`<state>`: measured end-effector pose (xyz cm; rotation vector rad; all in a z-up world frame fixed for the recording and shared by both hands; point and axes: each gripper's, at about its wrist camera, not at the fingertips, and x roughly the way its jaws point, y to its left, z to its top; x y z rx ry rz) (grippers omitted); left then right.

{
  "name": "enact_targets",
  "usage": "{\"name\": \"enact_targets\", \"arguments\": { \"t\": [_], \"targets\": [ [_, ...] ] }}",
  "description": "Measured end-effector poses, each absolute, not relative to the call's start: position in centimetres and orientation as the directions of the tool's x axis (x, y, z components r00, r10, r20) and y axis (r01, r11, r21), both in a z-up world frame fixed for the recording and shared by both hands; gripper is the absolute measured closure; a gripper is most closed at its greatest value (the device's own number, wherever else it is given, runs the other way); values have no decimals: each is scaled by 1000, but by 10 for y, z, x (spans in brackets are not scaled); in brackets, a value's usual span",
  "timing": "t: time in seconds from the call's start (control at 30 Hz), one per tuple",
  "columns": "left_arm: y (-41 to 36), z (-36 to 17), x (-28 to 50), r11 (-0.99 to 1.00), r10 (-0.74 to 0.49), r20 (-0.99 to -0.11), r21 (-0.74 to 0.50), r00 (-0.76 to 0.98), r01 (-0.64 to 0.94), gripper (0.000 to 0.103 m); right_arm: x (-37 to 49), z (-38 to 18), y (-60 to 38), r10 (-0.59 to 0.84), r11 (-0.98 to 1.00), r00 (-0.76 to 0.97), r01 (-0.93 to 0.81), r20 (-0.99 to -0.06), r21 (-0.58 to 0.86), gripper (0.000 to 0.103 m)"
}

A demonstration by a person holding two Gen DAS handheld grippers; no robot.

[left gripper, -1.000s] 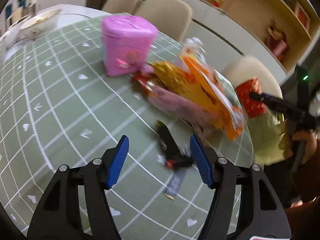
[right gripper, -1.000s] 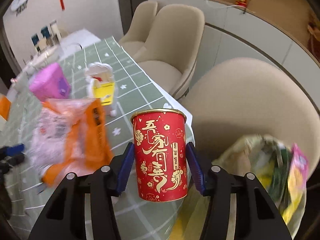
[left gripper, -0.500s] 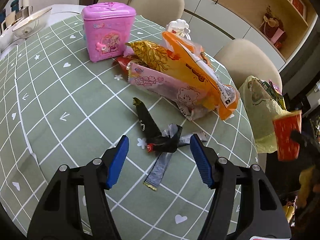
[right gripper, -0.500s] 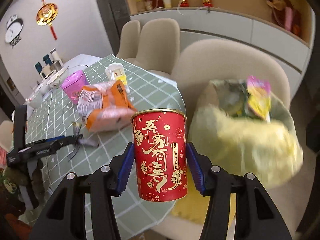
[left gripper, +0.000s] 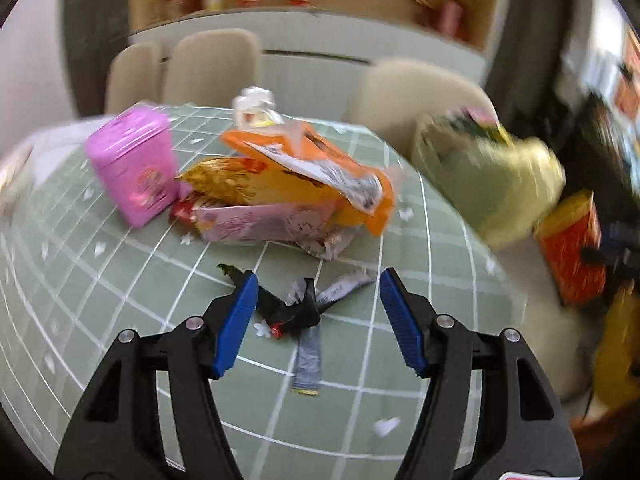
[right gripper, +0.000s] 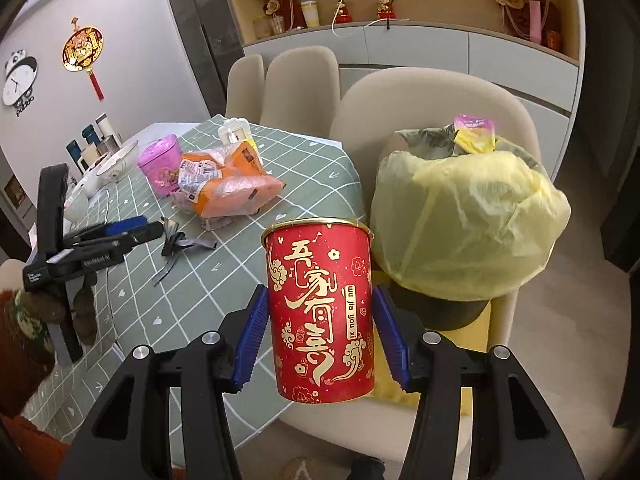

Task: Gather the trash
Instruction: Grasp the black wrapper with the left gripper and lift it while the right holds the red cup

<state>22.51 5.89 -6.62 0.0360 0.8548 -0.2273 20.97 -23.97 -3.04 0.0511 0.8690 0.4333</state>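
My right gripper (right gripper: 318, 336) is shut on a red paper cup (right gripper: 322, 312) with gold lettering, held upright just off the table's corner, near a bin lined with a yellow bag (right gripper: 468, 216) that stands on a chair. The same red cup (left gripper: 572, 248) and yellow bag (left gripper: 488, 184) show blurred at the right of the left wrist view. My left gripper (left gripper: 316, 312) is open above black and silver wrappers (left gripper: 296, 312) lying on the green checked tablecloth (left gripper: 120, 280). Beyond them is a pile of orange, gold and pink snack bags (left gripper: 288, 196).
A pink tin (left gripper: 134, 168) stands left of the snack pile, a white dispenser (left gripper: 254, 110) behind it. Beige chairs (right gripper: 300, 80) line the far side. A bowl (right gripper: 116, 160) and bottles sit at the table's far left end. A person's red sleeve (right gripper: 24, 336) is at lower left.
The right gripper carried the red cup from above the table's edge out toward the yellow-lined bin. The left gripper rolled and shifted slightly, staying open over the black wrappers.
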Motion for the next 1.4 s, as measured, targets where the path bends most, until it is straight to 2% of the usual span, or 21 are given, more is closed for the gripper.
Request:
{"name": "enact_targets", "arguments": {
  "t": [0.2, 0.33, 0.4, 0.47, 0.53, 0.6, 0.87, 0.93, 1.03, 1.2, 1.3, 1.4],
  "targets": [
    [65, -86, 241, 973, -167, -814, -47, 556, 224, 43, 197, -29, -233, 405, 908, 575, -346, -710, 238, 53],
    [66, -94, 243, 967, -221, -831, -119, 511, 223, 53, 194, -28, -235, 400, 912, 586, -335, -704, 239, 53],
    [64, -96, 241, 965, -225, -832, -117, 507, 236, 54, 194, -28, -238, 394, 915, 590, -324, -705, 240, 53],
    [62, -96, 238, 962, -231, -831, -119, 507, 244, 59, 194, -28, -240, 386, 919, 596, -312, -705, 240, 53],
    [60, -97, 237, 960, -242, -828, -131, 506, 246, 69, 194, -28, -243, 381, 922, 600, -299, -703, 245, 53],
    [59, -98, 237, 964, -236, -828, -132, 508, 232, 72, 194, -27, -243, 379, 924, 604, -293, -701, 247, 53],
    [57, -105, 241, 977, -187, -839, -103, 512, 189, 74, 189, -23, -238, 382, 922, 612, -307, -693, 237, 53],
    [59, -101, 240, 976, -206, -827, -135, 522, 171, 89, 189, -23, -238, 381, 922, 613, -311, -692, 232, 53],
    [61, -91, 236, 978, -206, -803, -147, 560, 148, 99, 187, -21, -242, 382, 921, 618, -312, -687, 233, 53],
    [54, -71, 228, 970, -239, -774, -161, 586, 183, 97, 187, -17, -248, 392, 918, 619, -314, -681, 243, 53],
    [45, -67, 229, 967, -228, -764, -105, 604, 232, 72, 187, -16, -251, 394, 917, 620, -318, -678, 242, 53],
    [36, -73, 236, 960, -198, -776, -29, 599, 279, 72, 190, -17, -254, 395, 917, 619, -310, -679, 251, 53]
  ]
}}
